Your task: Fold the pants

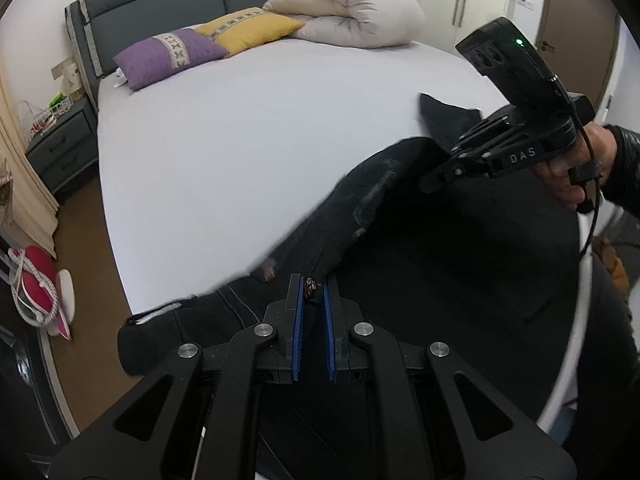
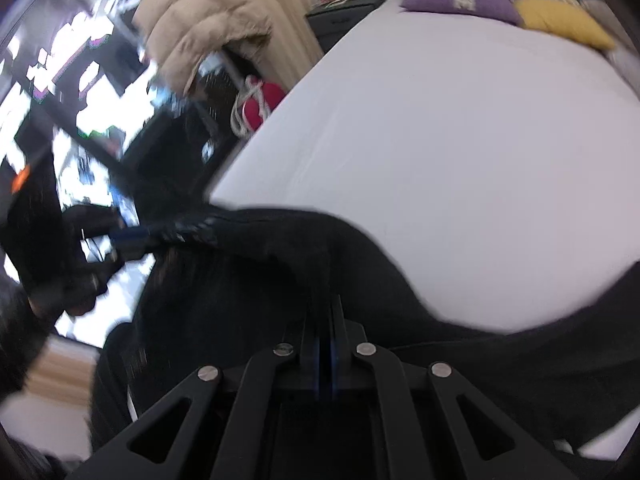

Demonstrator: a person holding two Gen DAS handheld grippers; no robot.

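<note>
pants (image 1: 400, 248) on bed (image 1: 280, 128), both claws, left claw (image 1: 314, 300), right claw (image 2: 325, 320), pinching their cloth

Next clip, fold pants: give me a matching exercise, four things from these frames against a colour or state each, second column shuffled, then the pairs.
Column one:
1. pants
2. left gripper
3. rolled duvet
4. pillow nearest the nightstand

Column two:
A. purple
B. cream, at the head of the bed
C. black, lifted over the sheet
D. shut on fabric

Pairs: 1-C, 2-D, 3-B, 4-A
</note>
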